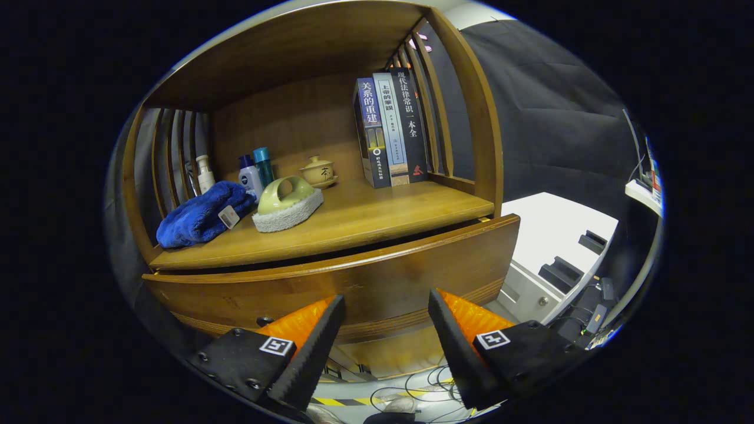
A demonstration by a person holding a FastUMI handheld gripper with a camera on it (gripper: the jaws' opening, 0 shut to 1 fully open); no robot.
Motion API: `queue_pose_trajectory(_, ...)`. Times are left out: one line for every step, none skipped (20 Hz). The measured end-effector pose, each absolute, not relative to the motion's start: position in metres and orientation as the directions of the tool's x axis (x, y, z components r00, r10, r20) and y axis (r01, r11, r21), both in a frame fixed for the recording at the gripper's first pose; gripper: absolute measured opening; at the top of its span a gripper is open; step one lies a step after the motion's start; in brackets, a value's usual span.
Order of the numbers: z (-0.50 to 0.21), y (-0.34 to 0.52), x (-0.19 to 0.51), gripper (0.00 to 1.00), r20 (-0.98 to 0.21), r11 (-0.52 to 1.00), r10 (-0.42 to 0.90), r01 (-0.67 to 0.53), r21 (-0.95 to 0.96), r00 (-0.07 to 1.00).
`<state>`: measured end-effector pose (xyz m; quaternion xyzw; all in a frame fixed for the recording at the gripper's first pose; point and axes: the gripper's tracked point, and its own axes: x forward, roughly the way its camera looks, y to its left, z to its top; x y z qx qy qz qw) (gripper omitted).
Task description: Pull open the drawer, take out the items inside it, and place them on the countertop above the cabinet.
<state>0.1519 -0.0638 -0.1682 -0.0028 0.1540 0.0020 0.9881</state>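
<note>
The wooden drawer front (330, 288) stands slightly pulled out below the countertop (377, 218), with a dark gap along its top edge. My gripper (386, 306) is open, its two black-and-orange fingers (321, 335) spread just in front of the drawer front's lower part, with nothing between them. On the countertop lie a blue towel (200, 215) and a green-handled scrubbing pad (288, 203). The drawer's inside is hidden.
At the back of the shelf stand a white pump bottle (204, 172), a small white bottle (250, 176), a teal bottle (263, 165), a lidded tea cup (318, 171) and three upright books (392, 129). A white table (559, 235) is to the right; cables (412, 383) lie on the floor below.
</note>
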Motion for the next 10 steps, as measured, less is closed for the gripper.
queue_pose_trajectory(-0.168,-0.063,0.155,0.97,-0.301,1.000,-0.001,-0.004,-0.015,0.954)
queue_pose_trajectory(-0.169,-0.062,0.159,0.97,-0.299,1.000,-0.006,-0.001,-0.022,0.954)
queue_pose_trajectory(-0.170,-0.063,0.162,0.97,-0.302,1.000,-0.012,0.004,-0.028,0.953)
queue_pose_trajectory(-0.172,-0.063,0.165,0.97,-0.304,1.000,-0.017,0.008,-0.029,0.953)
queue_pose_trajectory(-0.173,-0.062,0.166,0.97,-0.308,1.000,-0.017,0.009,-0.028,0.951)
queue_pose_trajectory(-0.175,-0.062,0.166,0.97,-0.310,1.000,-0.018,0.011,-0.026,0.951)
queue_pose_trajectory(-0.175,-0.063,0.167,0.97,-0.308,1.000,-0.016,0.009,-0.021,0.951)
queue_pose_trajectory(-0.176,-0.062,0.167,0.97,-0.309,1.000,-0.009,0.006,-0.012,0.951)
queue_pose_trajectory(-0.176,-0.063,0.167,0.97,-0.315,1.000,-0.004,0.004,0.000,0.949)
queue_pose_trajectory(-0.176,-0.063,0.169,0.97,-0.319,1.000,0.001,0.003,0.012,0.948)
